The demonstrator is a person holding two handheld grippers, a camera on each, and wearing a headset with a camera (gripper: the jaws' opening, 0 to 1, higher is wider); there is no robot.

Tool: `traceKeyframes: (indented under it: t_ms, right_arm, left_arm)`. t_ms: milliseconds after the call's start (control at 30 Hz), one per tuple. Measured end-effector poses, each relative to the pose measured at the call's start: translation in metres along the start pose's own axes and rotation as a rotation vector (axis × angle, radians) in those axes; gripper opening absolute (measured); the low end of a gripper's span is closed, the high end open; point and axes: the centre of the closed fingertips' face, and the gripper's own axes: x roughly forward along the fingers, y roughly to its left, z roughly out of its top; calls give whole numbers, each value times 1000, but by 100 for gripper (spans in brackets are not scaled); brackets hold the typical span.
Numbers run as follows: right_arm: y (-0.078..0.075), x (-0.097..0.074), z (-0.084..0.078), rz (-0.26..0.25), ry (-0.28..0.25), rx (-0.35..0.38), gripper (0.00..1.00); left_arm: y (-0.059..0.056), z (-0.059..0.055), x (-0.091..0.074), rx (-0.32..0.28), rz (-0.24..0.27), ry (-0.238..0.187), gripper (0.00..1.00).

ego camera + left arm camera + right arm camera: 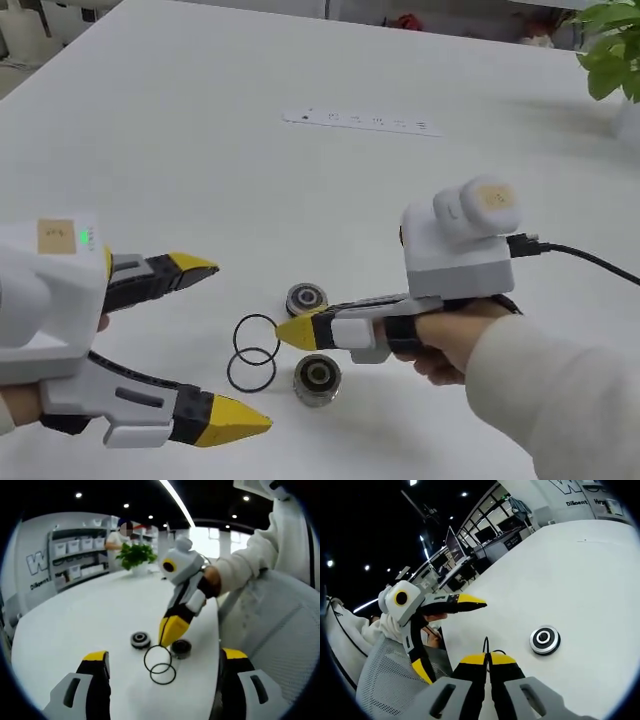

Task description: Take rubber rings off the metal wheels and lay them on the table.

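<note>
Right claw [490, 657] pinching a rubber ring [485, 644], lower it flat to the surface [200, 180] before releasing; left claw [230, 344] wide

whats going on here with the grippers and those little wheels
A person works at a white table with a gripper in each hand. The right gripper is shut on a thin rubber ring, holding it low at the table surface between the far metal wheel and the near metal wheel. A second rubber ring lies flat on the table beside it. The left gripper is open and holds nothing, close to the rings.
</note>
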Motion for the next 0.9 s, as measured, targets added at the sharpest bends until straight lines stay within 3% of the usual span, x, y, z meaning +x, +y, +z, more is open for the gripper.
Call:
traceKeyframes:
  t_ms: [533, 900]
  right_arm:
    - [-21, 4, -11, -72, 39, 30, 0]
    - [-29, 3, -15, -114, 58, 6, 1]
  left_arm:
    - [0, -2, 1, -6, -1, 9, 92]
    - [0, -3, 1, -9, -1, 11, 92]
